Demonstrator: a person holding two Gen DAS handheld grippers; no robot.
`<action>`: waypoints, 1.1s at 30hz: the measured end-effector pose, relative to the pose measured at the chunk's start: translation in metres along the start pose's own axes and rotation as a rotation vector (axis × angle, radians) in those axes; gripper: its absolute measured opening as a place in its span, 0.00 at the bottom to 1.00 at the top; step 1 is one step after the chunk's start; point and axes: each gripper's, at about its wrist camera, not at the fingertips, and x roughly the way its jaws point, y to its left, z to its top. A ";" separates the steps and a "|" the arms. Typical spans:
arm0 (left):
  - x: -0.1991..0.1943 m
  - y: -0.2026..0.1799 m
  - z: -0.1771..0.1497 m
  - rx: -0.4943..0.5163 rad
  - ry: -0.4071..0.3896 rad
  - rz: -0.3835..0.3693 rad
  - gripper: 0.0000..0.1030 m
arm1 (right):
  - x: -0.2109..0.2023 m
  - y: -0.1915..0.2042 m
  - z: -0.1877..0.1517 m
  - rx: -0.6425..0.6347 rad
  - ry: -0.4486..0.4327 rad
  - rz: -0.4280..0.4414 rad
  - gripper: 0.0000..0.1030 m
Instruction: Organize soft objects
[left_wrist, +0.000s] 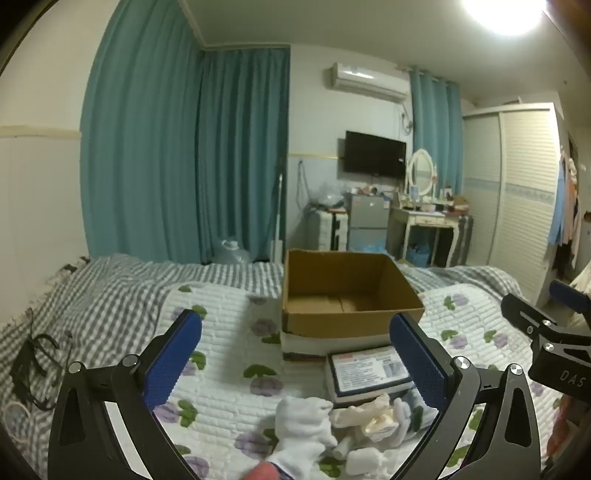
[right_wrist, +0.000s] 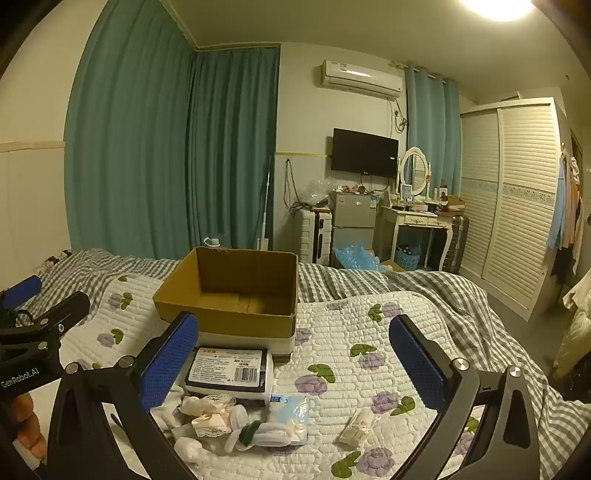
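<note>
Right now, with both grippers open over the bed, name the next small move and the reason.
Probably lower the right gripper onto the pile of white socks and close on one. Both grippers are open and hold nothing, the cardboard box behind stands empty, and the socks lie loose on the quilt in front of the flat package. The left gripper could do it equally.

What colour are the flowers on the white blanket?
The flowers on the white blanket are pale purple with green leaves, clearest in the right wrist view.
</note>
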 end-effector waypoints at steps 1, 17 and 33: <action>0.000 0.000 0.000 0.006 0.005 0.001 1.00 | 0.000 0.000 0.000 0.000 -0.003 0.001 1.00; 0.001 -0.001 -0.003 0.006 0.012 0.001 1.00 | 0.001 -0.002 -0.002 0.005 0.006 0.005 1.00; -0.002 0.002 -0.001 0.004 0.013 0.005 1.00 | 0.002 0.001 -0.001 0.006 0.012 0.003 1.00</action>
